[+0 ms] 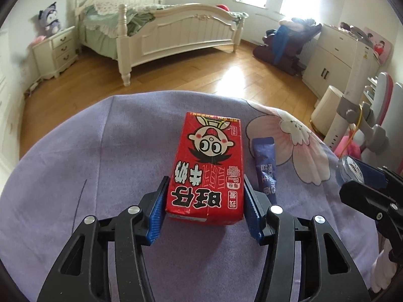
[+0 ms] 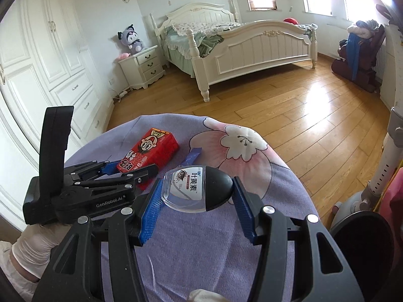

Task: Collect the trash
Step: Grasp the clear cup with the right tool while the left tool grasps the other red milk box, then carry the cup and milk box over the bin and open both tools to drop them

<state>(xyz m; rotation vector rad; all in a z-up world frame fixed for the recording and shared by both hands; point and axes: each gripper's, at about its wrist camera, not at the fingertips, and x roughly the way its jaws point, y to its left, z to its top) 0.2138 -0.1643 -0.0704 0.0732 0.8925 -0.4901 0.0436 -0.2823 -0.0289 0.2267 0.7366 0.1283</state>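
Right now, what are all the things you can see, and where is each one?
Red cardboard milk carton: one, red, lying on the purple floral cloth, between the left tool's fingers.
Clear plastic bottle with black cap: one, clear and black, lying between the right tool's fingers.
Blue foil probiotics sachet: one, blue, beside the carton.
White wooden bed: one, white, across the floor.
Purple plush toy: one, on the white nightstand.
Left tool: black, blue pads.
Right tool: same.
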